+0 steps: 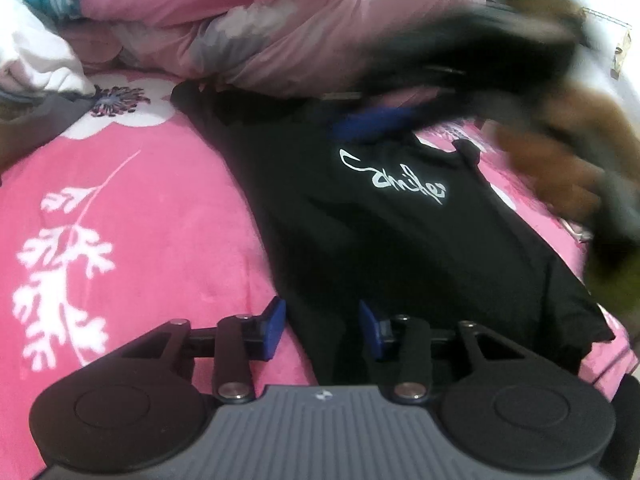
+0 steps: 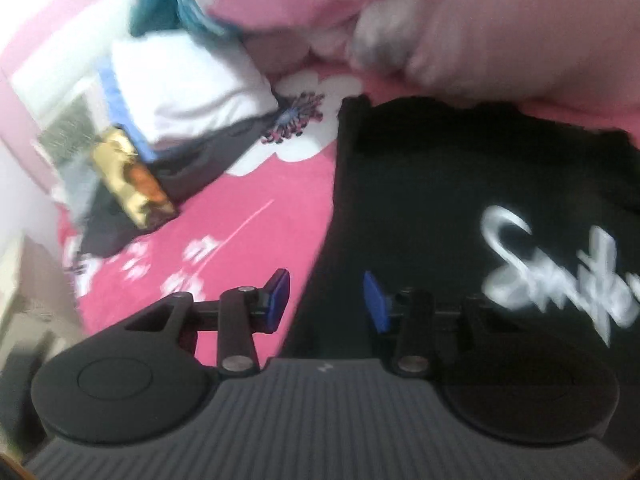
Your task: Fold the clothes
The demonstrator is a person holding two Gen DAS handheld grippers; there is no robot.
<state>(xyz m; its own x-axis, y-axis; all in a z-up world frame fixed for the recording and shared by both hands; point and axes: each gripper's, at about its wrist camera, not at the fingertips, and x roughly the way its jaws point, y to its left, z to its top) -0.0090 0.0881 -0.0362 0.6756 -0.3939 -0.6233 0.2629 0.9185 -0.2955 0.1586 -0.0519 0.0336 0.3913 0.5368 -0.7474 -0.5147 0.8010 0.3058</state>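
Left gripper [image 1: 322,326]: ribbed grey body, black round housings and linkages, silver screws, blue pads [image 1: 275,328]; right gripper [image 2: 326,300] apparently identical, blurred.

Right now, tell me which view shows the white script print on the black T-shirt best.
The left wrist view: the white script print is sharp and whole. The right wrist view smears it and crops it at the edge.

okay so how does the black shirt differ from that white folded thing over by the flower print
The black shirt lies spread across the pink bedspread; the white garment sits bundled on a pile at the side. The black shirt bears white script lettering; the white garment shows no print. The black shirt lies below both open grippers, left gripper and right gripper; the white garment lies farther off. Both rest on the bed.
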